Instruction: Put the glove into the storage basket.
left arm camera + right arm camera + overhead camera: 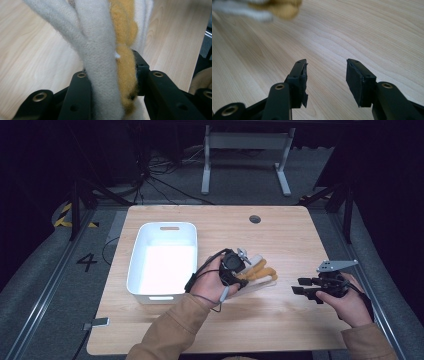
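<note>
A soft white and orange plush toy hangs just above the middle of the wooden table. My left gripper is shut on it. In the left gripper view the black jaws pinch the toy's white limbs and orange fuzzy part, which stretch away from the camera. My right gripper rests low over the table to the right, apart from the toy. In the right gripper view it stands open over bare wood, and the toy is a blur at the top left.
A white plastic bin with handle slots stands on the table to the left of my left hand. A round cable hole sits near the table's far edge. Beyond the table are a white desk frame and cables on the floor.
</note>
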Demonstrator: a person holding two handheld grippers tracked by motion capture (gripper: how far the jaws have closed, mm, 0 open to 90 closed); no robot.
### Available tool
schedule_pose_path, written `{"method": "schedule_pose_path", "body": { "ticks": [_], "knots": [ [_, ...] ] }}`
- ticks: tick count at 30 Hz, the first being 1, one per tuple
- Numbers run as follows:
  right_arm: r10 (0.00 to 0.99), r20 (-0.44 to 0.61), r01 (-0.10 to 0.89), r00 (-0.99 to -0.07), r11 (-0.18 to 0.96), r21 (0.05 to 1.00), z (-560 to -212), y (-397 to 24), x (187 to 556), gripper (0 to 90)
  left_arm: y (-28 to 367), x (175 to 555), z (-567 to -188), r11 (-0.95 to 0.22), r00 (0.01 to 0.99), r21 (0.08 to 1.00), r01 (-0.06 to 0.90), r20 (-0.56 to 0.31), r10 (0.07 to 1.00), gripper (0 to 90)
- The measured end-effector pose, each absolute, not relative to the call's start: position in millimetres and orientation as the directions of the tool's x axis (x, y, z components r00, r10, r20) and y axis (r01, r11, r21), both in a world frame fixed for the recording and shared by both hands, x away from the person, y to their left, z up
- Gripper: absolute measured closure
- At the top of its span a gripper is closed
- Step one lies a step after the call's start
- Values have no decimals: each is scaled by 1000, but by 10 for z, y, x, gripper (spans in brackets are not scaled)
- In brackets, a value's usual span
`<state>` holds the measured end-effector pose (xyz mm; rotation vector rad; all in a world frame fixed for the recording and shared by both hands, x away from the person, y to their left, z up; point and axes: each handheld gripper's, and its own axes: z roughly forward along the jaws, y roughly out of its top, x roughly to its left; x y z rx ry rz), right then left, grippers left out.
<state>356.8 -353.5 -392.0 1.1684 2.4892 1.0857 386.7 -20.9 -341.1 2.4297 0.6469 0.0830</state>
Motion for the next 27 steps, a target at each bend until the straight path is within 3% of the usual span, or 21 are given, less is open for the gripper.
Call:
{"method": "schedule_pose_path", "body": {
  "ticks": [12,27],
  "knots": [
    [715,139,592,-685,436,678,-3962,-3478,3645,519,401,4030,-3026,-568,772,616,546,-107,626,686],
    [713,146,602,-685,442,665,-4004,-3405,3704,518,1231,4185,-2928,-402,600,648,647,-107,793,685]
  ]
}}
